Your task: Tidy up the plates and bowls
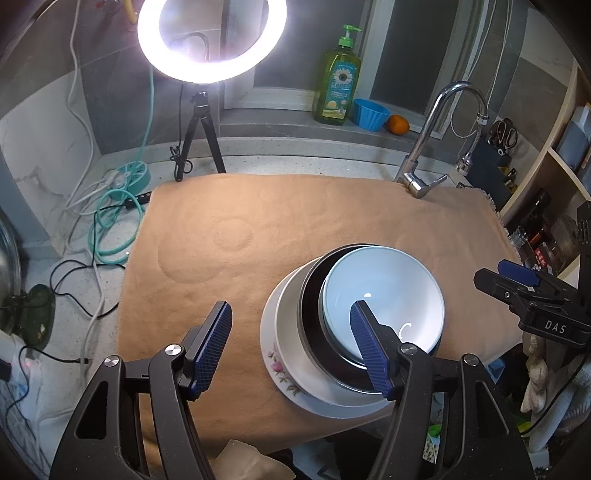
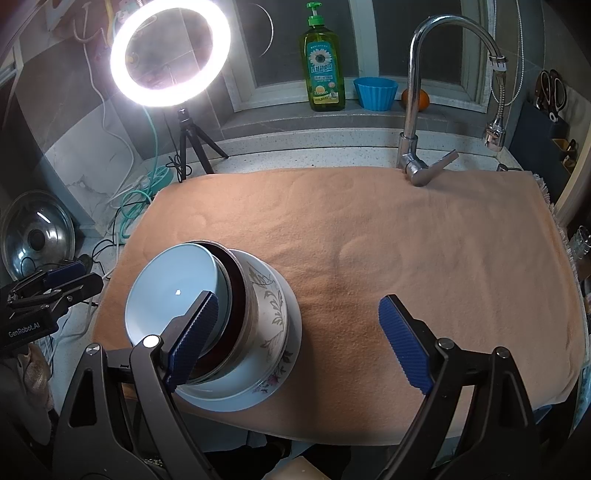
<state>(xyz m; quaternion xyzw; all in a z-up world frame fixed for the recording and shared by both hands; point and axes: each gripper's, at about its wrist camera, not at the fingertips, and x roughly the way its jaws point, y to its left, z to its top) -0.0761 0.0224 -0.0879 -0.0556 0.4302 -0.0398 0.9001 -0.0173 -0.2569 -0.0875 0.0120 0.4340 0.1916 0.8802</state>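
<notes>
A stack of dishes stands on the orange towel [image 1: 236, 236] near its front edge. A pale blue bowl [image 1: 384, 291] sits on top, inside a dark bowl [image 1: 314, 306], inside a floral bowl, on a floral plate [image 1: 280, 369]. The stack also shows in the right wrist view: blue bowl [image 2: 173, 288], dark bowl [image 2: 236, 291], floral bowl [image 2: 269, 306], plate [image 2: 236, 398]. My left gripper [image 1: 291, 347] is open and empty, its right finger [image 1: 369, 350] in front of the blue bowl. My right gripper [image 2: 299, 339] is open and empty, its left finger [image 2: 192, 336] in front of the stack.
A ring light on a tripod [image 1: 210, 33] stands at the back left, with cables [image 1: 114, 218] beside it. A faucet [image 1: 436, 140] rises at the back right. A soap bottle [image 1: 338, 81], a blue cup [image 1: 369, 112] and an orange [image 1: 398, 124] sit on the sill. A pot lid [image 2: 35, 232] leans at left.
</notes>
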